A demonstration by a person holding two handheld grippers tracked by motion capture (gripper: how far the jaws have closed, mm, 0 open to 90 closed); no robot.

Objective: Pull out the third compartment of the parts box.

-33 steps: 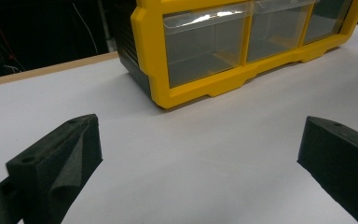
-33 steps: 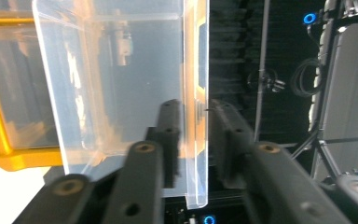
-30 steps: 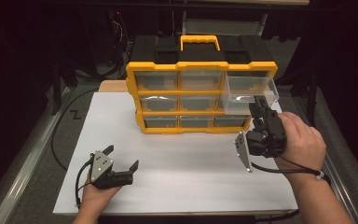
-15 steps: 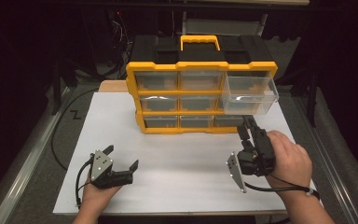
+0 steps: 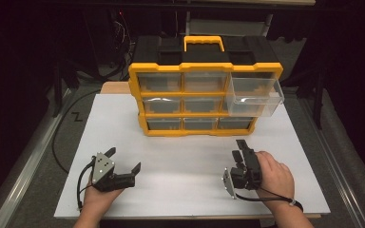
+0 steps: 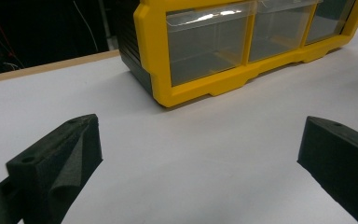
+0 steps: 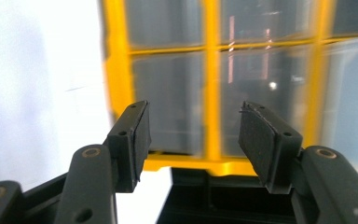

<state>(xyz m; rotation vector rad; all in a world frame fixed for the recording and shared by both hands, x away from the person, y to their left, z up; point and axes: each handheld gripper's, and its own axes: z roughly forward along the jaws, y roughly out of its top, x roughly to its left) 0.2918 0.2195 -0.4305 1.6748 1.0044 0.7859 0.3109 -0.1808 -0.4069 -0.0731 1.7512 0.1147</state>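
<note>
A yellow and black drawer cabinet (image 5: pixel 204 102) with clear drawers stands at the back of the white board. Its top right drawer (image 5: pixel 256 97) is pulled out, and I cannot tell what is inside. My right gripper (image 5: pixel 238 149) is low over the board, in front of the cabinet's right end. Its jaws have just been opening and have nothing between them. In the right gripper view the right gripper (image 7: pixel 193 135) faces the blurred cabinet (image 7: pixel 209 93). My left gripper (image 5: pixel 122 160) rests at the front left, wide open and holding nothing. In the left gripper view the left gripper (image 6: pixel 200 144) points at the cabinet's lower corner (image 6: pixel 186 88).
The white board (image 5: pixel 190 190) lies on a darker table, with a wooden edge (image 5: pixel 114 89) showing behind it. A black cable (image 5: pixel 59 142) loops off the board's left side beside a metal rail (image 5: pixel 24 175). Bare white surface lies between the two grippers.
The right hand has come down from beside the pulled-out drawer to just above the board near the front, and its jaws stand wider apart. The left gripper has stayed put.
</note>
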